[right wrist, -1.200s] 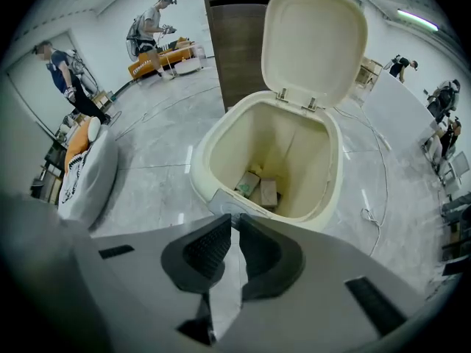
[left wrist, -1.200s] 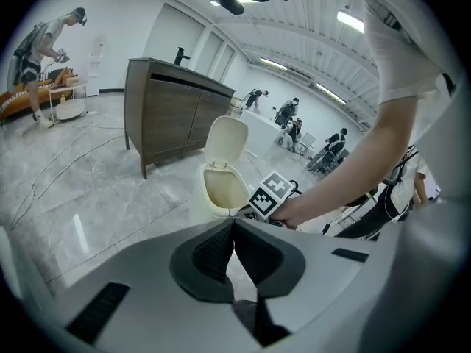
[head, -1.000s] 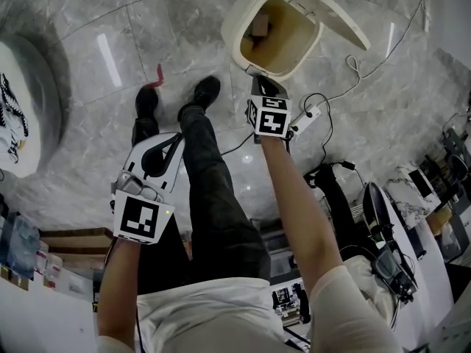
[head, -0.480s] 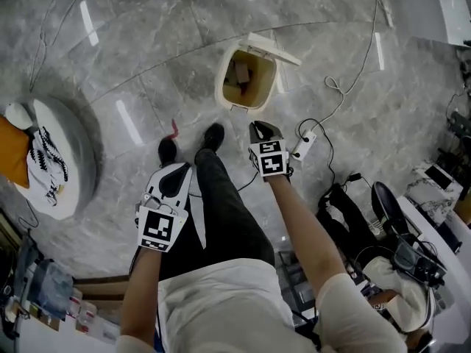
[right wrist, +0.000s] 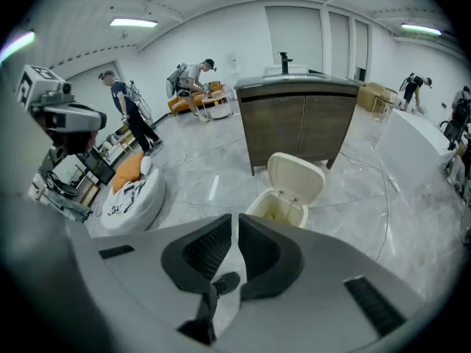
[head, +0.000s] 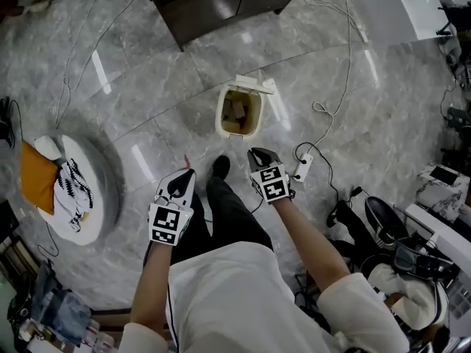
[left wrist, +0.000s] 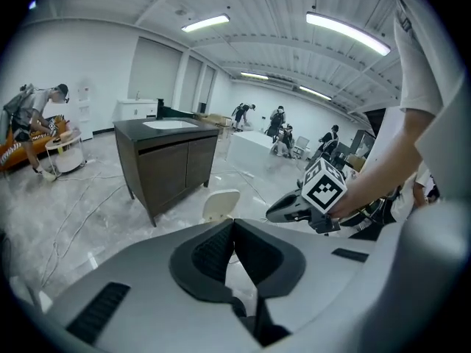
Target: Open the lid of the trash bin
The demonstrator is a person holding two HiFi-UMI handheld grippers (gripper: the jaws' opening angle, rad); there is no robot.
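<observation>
Trash bin [head: 221,120] well beyond fingers [right wrist: 207,251]

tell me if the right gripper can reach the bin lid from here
Probably not as held: the right gripper hangs above and short of the trash bin, whose lid stands open. Nothing blocks the way.

Cream trash bin [head: 220,120] (brownish inside); grey marbled floor [head: 147,87].

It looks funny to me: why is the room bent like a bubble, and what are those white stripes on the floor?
Head view: the stripes are glare, probably ceiling lights mirrored in the shiny floor. Left gripper view and right gripper view: a wide-angle lens curves the walls and the ceiling lights and leaves the corners black; the trash bin looks sharp.
</observation>
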